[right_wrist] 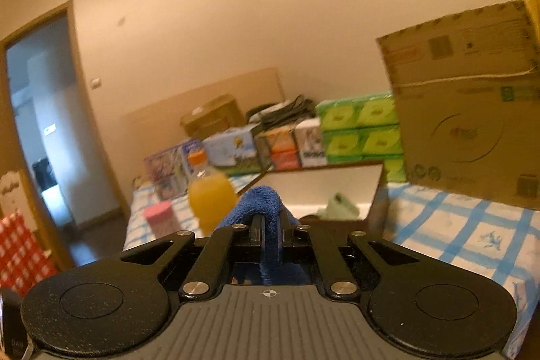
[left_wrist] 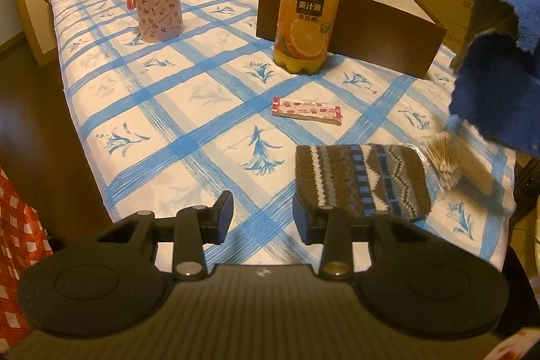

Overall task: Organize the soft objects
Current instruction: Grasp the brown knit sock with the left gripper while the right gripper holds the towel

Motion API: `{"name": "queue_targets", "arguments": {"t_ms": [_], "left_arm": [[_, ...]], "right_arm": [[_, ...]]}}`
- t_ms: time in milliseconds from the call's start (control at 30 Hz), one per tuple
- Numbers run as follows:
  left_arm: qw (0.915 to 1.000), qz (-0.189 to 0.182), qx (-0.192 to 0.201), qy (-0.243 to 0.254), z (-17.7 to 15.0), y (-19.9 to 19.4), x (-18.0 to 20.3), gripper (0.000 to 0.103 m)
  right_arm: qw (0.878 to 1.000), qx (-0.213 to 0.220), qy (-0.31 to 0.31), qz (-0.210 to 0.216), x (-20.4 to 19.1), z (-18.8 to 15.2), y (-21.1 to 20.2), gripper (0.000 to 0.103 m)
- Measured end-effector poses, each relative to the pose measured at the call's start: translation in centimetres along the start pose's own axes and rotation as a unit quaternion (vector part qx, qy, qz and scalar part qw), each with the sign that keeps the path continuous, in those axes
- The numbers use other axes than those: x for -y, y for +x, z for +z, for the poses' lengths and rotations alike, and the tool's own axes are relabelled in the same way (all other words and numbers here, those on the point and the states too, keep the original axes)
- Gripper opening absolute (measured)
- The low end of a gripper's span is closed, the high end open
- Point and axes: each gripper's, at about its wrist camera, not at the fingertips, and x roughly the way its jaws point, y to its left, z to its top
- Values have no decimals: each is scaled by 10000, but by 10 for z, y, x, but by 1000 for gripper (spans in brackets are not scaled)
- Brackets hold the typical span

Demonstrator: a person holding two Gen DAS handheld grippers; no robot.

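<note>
Right gripper (right_wrist: 269,231) clamped on blue towel (right_wrist: 261,201), held aloft; dark box (right_wrist: 371,191) lies ahead and below. Left gripper (left_wrist: 263,218), jaws apart and empty, sits beside striped sock (left_wrist: 362,181), the nearer hand.

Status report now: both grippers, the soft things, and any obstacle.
Right gripper shut on blue towel, lifted. Left gripper open, empty, beside striped sock. Open brown box ahead; juice bottle stands left of it.

Left wrist view looks steeply down over the tablecloth (left_wrist: 189,80); right wrist view faces nearly level; both share the juice bottle (left_wrist: 308,5).
</note>
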Motion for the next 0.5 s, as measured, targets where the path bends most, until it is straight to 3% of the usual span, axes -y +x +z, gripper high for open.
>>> {"name": "queue_targets", "arguments": {"t_ms": [267,500], "left_arm": [[9999,-156,1,4,2,2,4,41],[9965,-835,21,84,13,8,35,52]], "right_arm": [[9996,-31,134,-243,13,5,-3,6],[9966,-157,743,-322,34,-8,8,6]]}}
